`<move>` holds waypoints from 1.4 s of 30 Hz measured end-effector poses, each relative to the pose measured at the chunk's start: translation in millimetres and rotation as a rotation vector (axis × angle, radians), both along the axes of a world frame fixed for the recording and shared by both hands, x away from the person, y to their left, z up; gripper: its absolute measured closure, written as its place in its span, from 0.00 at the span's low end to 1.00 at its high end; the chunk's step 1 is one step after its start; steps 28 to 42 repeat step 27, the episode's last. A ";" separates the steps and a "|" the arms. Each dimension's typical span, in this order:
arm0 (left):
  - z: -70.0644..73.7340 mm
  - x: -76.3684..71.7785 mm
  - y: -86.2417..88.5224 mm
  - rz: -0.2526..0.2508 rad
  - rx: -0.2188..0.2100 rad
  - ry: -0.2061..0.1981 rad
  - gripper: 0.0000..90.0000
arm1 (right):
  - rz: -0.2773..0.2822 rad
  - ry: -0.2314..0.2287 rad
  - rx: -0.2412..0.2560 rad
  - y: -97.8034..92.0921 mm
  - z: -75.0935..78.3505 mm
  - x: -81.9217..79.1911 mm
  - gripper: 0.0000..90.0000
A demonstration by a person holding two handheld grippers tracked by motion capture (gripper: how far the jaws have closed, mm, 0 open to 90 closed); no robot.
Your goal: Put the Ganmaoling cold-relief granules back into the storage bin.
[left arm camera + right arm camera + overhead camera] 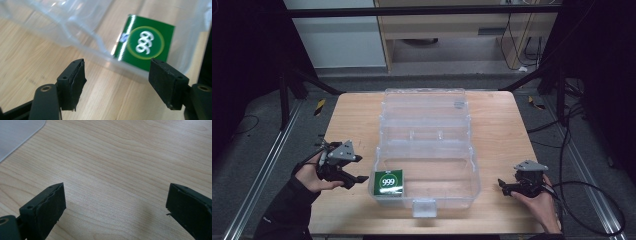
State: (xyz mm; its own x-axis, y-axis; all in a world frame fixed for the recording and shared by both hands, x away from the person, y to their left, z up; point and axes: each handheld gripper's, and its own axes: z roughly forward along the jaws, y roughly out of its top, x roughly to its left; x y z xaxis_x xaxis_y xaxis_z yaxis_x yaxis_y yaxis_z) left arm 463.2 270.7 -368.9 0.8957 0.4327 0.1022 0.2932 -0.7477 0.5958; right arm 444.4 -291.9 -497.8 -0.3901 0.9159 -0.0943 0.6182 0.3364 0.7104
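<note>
Fingers (pixel 75 80) of the left gripper (pixel 353 179) stand spread apart with nothing between them, aimed at the green box (pixel 389 184) from just outside the clear container (pixel 427 150). That box, marked 999, lies in the container's near section at about 7 o'clock, against the left wall. Over at 4 o'clock on the wooden surface (pixel 502 130), the right gripper (pixel 506 188) rests low in the person's hand, its fingers (pixel 47 207) likewise wide apart and empty.
</note>
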 end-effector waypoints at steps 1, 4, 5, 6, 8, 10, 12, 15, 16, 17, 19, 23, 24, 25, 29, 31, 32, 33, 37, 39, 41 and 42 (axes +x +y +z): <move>-3.5 0.6 5.4 0.034 -0.012 0.001 0.33 | -0.001 -0.001 0.000 -0.1 0.0 0.0 0.03; -13.9 1.6 16.8 0.117 -0.044 -0.004 0.33 | -0.011 0.001 0.000 -0.8 0.0 -0.3 0.03; -17.1 1.9 19.1 0.137 -0.049 -0.006 0.33 | -0.013 0.002 -0.002 -1.2 -0.2 -0.1 0.03; -23.0 2.1 22.7 0.161 -0.055 -0.004 0.33 | -0.013 0.000 -0.003 -1.5 -0.4 0.1 0.03; -34.8 2.4 27.7 0.198 -0.068 0.004 0.33 | -0.016 0.001 -0.005 -1.9 -0.4 -0.1 0.03; -44.4 2.5 30.3 0.231 -0.069 0.011 0.33 | -0.019 -0.003 -0.005 -2.3 -0.4 0.0 0.03; -53.5 2.7 32.6 0.260 -0.072 0.019 0.33 | -0.021 -0.004 -0.003 -2.4 -0.3 -0.1 0.03; -68.5 3.1 36.1 0.323 -0.077 0.028 0.33 | -0.022 -0.012 -0.002 -2.8 -0.3 -0.1 0.04; -71.8 3.4 36.8 0.340 -0.078 0.030 0.33 | -0.025 -0.014 -0.001 -3.2 -0.1 -0.2 0.04; -77.3 4.0 37.7 0.364 -0.079 0.037 0.33 | -0.027 -0.013 0.001 -3.3 0.0 -0.3 0.04; -85.2 4.5 38.3 0.392 -0.054 0.035 0.32 | -0.030 -0.015 0.000 -4.1 0.2 -0.4 0.04; -95.2 5.9 42.2 0.438 -0.052 0.041 0.33 | -0.040 -0.015 -0.001 -4.6 -0.6 -0.4 0.03; -96.0 6.0 43.1 0.450 -0.050 0.037 0.33 | -0.043 -0.015 -0.001 -4.8 -0.6 -0.4 0.03; -97.0 6.0 44.4 0.466 -0.057 0.032 0.33 | -0.043 -0.016 -0.001 -5.0 -0.6 -0.3 0.03; -98.6 5.0 47.4 0.498 -0.075 0.017 0.33 | -0.049 -0.016 -0.001 -5.7 -0.2 -0.4 0.03; -98.6 5.0 47.4 0.498 -0.075 0.017 0.33 | -0.049 -0.016 -0.001 -5.7 -0.2 -0.4 0.03; -98.6 5.0 47.4 0.498 -0.075 0.017 0.33 | -0.049 -0.016 -0.001 -5.7 -0.2 -0.4 0.03; -98.6 5.0 47.4 0.498 -0.075 0.017 0.33 | -0.049 -0.016 -0.001 -5.7 -0.2 -0.4 0.03; -98.6 5.0 47.4 0.498 -0.075 0.017 0.33 | -0.049 -0.016 -0.001 -5.7 -0.2 -0.4 0.03; -98.6 5.0 47.4 0.498 -0.075 0.017 0.33 | -0.049 -0.016 -0.001 -5.7 -0.2 -0.4 0.03; -98.6 5.0 47.4 0.498 -0.075 0.017 0.33 | -0.049 -0.016 -0.001 -5.7 -0.2 -0.4 0.03; -98.6 5.0 47.4 0.498 -0.075 0.017 0.33 | -0.049 -0.016 -0.001 -5.7 -0.2 -0.4 0.03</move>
